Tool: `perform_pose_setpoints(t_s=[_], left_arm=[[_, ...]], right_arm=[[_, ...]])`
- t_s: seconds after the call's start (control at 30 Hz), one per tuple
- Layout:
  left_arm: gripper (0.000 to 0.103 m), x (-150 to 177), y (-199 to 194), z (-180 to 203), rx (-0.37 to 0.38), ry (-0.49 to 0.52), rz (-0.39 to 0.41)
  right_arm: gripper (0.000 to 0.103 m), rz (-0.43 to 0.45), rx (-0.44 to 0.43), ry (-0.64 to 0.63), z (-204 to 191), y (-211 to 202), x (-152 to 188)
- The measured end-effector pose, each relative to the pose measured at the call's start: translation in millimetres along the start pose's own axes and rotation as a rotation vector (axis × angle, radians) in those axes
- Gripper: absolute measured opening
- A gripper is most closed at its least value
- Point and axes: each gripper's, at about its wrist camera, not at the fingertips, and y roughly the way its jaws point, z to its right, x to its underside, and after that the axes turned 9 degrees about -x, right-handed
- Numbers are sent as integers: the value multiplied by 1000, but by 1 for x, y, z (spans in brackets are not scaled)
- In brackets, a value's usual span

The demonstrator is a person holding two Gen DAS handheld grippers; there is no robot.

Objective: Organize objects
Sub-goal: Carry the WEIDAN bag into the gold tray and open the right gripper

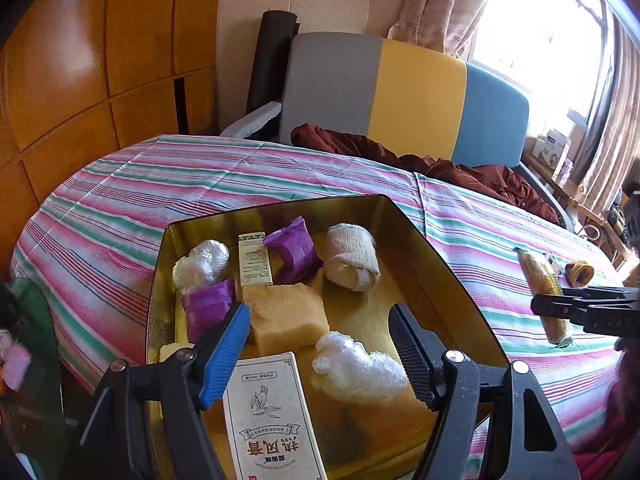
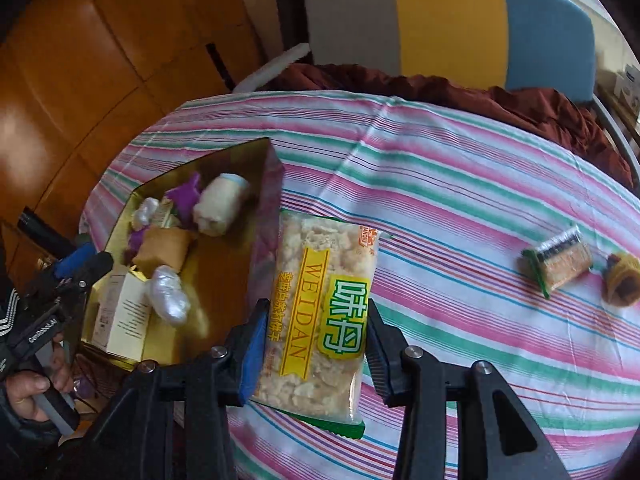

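Note:
A gold tin box (image 1: 404, 236) sits on the striped cloth and holds several items: two white plastic wads, two purple packets, a bandage roll (image 1: 352, 258), a yellow block (image 1: 286, 316) and a white carton (image 1: 272, 412). My left gripper (image 1: 320, 312) hovers open over the box, with nothing pressed between its fingers. My right gripper (image 2: 316, 316) is shut on a long "WEIDAN" snack packet (image 2: 320, 280), held just right of the gold tin box (image 2: 264, 216). In the left wrist view that same snack packet (image 1: 540, 284) shows at the right edge.
A small snack packet (image 2: 558, 262) and a yellow-brown roll (image 2: 622, 280) lie on the cloth at the right. A brown blanket (image 2: 520, 100) is bunched at the far edge before a grey, yellow and blue chair back (image 1: 416, 96). Wooden cabinets (image 1: 80, 60) stand left.

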Motion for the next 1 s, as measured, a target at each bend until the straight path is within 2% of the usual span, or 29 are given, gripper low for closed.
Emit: perform_pose_setpoints(t_s=[0.13, 0.43, 0.6, 0.87, 1.0], left_arm=[[72, -1, -5, -12, 5, -28, 15], [72, -1, -18, -60, -62, -113, 32], [72, 4, -18, -81, -92, -155, 21], [72, 7, -14, -86, -84, -164, 9], [72, 9, -13, -86, -84, -167, 4]], right_arm=[[44, -27, -46, -129, -44, 12, -11], [44, -152, -43, -313, -107, 65, -21], [44, -224, -14, -349, -115, 94, -20], [44, -295, 110, -459, -119, 120, -22], [44, -332, 101, -465, -121, 135, -20]])
